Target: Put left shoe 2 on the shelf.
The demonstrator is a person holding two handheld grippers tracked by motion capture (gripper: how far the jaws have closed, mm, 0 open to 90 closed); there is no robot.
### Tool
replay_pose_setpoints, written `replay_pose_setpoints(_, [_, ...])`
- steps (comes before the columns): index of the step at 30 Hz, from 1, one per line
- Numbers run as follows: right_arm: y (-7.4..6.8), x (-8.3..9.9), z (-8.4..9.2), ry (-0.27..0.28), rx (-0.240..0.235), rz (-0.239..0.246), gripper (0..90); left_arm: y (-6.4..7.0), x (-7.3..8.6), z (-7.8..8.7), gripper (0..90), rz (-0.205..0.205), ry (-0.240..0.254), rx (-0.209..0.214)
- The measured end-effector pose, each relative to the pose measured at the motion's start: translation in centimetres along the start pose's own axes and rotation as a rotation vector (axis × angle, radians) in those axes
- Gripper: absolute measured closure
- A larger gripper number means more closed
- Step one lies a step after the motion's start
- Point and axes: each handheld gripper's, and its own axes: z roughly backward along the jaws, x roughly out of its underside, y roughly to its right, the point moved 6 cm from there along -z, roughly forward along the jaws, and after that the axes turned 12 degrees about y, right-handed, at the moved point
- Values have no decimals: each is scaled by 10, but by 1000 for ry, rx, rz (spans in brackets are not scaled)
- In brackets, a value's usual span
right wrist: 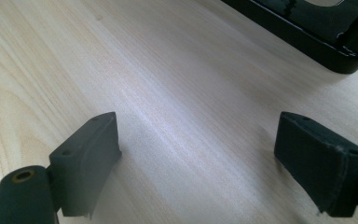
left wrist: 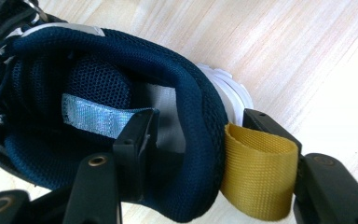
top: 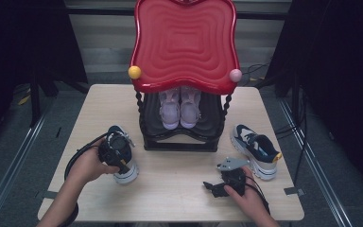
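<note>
A navy and white sneaker (top: 125, 173) stands on the left of the wooden table (top: 179, 179). My left gripper (top: 116, 149) is over its heel. In the left gripper view the left gripper (left wrist: 198, 121) is open and straddles the sneaker's padded heel collar (left wrist: 200, 121): one jaw is inside the shoe, the other is outside against the yellow pull tab (left wrist: 256, 177). The matching sneaker (top: 257, 149) lies at the right. My right gripper (top: 213, 188) rests low on the table near the front right. Its jaws (right wrist: 198, 126) are open, with bare wood between them.
A black stand (top: 179, 142) with a red wavy tray top (top: 184, 42) rises at the table's back middle, and a pair of pink shoes (top: 179, 109) sits on its lower shelf. A yellow ball (top: 134, 72) and a pink ball (top: 235, 75) mark its corners. The stand's base (right wrist: 307, 32) lies ahead of the right gripper.
</note>
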Motion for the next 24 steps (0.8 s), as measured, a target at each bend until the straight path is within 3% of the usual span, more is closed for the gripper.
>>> replay_pose_setpoints(14, [0,0,0,-1,-1,1,133,3,0,-5,504,-41,-67,23])
replay_pose_setpoints(19, [0,0,0,0,-1,1,133,4,-1,-6,532,-35,-64,35])
replay_pose_setpoints(23, [0,0,0,-1,-2,1,133,3,-2,-6,553,-53,-103,48])
replay_pose_setpoints(24, [0,0,0,-1,-2,1,133,4,-2,-6,555,-42,-101,51])
